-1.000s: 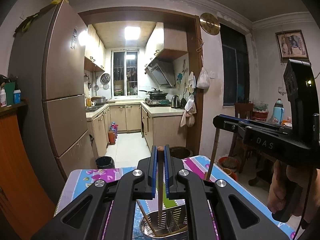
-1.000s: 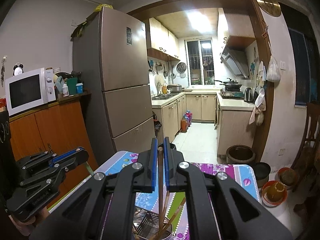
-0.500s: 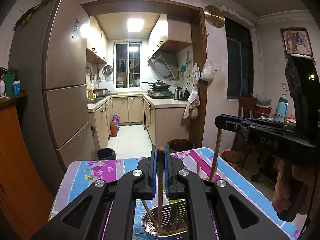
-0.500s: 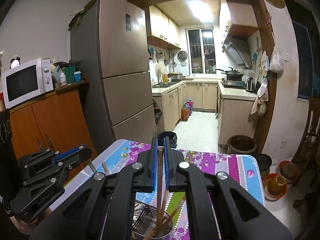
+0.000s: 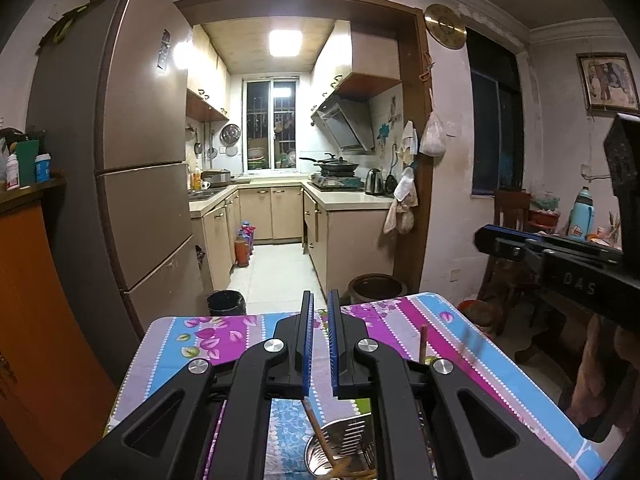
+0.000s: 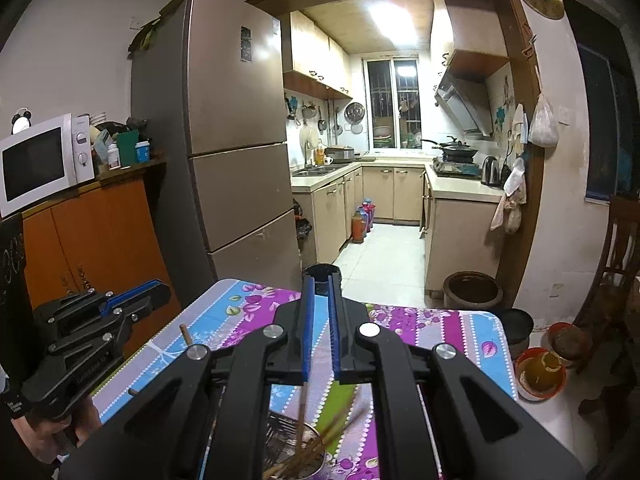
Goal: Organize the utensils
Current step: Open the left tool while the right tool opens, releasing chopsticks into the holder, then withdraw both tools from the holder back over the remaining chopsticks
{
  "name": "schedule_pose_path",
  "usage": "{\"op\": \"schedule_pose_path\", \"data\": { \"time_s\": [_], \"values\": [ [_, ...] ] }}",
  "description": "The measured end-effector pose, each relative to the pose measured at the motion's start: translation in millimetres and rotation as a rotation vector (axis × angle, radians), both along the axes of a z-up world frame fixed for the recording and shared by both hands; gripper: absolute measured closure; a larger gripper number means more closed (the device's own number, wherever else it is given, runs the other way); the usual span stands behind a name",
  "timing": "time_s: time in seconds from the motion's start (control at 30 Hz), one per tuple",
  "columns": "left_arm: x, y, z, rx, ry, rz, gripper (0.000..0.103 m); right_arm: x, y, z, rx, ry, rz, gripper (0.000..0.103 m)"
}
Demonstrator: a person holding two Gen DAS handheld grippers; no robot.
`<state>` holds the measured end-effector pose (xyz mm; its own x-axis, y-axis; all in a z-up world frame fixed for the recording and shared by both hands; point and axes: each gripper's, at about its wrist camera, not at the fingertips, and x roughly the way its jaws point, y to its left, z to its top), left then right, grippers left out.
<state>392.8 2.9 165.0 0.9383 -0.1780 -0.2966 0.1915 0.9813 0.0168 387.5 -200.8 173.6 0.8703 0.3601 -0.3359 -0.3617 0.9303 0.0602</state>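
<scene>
- Your left gripper (image 5: 320, 300) has its blue pads drawn close together. Only a narrow slit is left, with nothing in it.
- Your right gripper (image 6: 321, 280) is the same: pads nearly together and nothing between them.
- The chopsticks (image 6: 320, 436) stand leaning in the slotted metal holder (image 6: 298, 462). It sits on the table right under both grippers, and your grippers' arms hide much of it.
- In your left view one brown stick end (image 5: 423, 342) pokes up past the gripper arm. You cannot tell what it rests on.
- The table (image 5: 200, 340) wears a cloth striped in purple, blue and white, with leaf and flower prints.
- A tall brown fridge (image 5: 140, 160) stands at the table's far left corner, beside an orange cabinet (image 6: 100, 232) that carries a white microwave (image 6: 40, 160).
- Straight ahead, a wood-framed doorway opens on a narrow lit kitchen with beige cupboards, a barred window (image 5: 271, 124), a range hood (image 5: 344, 126) and a kettle (image 5: 374, 181).
- On the floor beyond the table are a black bin (image 5: 226, 302) and a dark clay pot (image 5: 376, 286).
- A brass disc (image 5: 445, 26) hangs above the doorway, and a framed picture (image 5: 608, 82) on the right wall.
</scene>
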Motion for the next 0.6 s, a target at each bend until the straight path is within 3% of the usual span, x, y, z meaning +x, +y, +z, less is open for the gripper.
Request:
{"op": "schedule_pose_path", "data": {
  "time_s": [0.43, 0.6],
  "values": [
    [-15.3, 10.6, 10.8, -0.022, -0.026, 0.021, 0.095, -15.4, -18.4, 2.8, 0.004, -0.024, -0.007, 0.076],
    [-37.6, 16.3, 17.0, -0.024, -0.043, 0.021, 0.095, -31.5, -26.3, 7.1, 0.019, -0.026, -0.011, 0.060]
  ]
}}
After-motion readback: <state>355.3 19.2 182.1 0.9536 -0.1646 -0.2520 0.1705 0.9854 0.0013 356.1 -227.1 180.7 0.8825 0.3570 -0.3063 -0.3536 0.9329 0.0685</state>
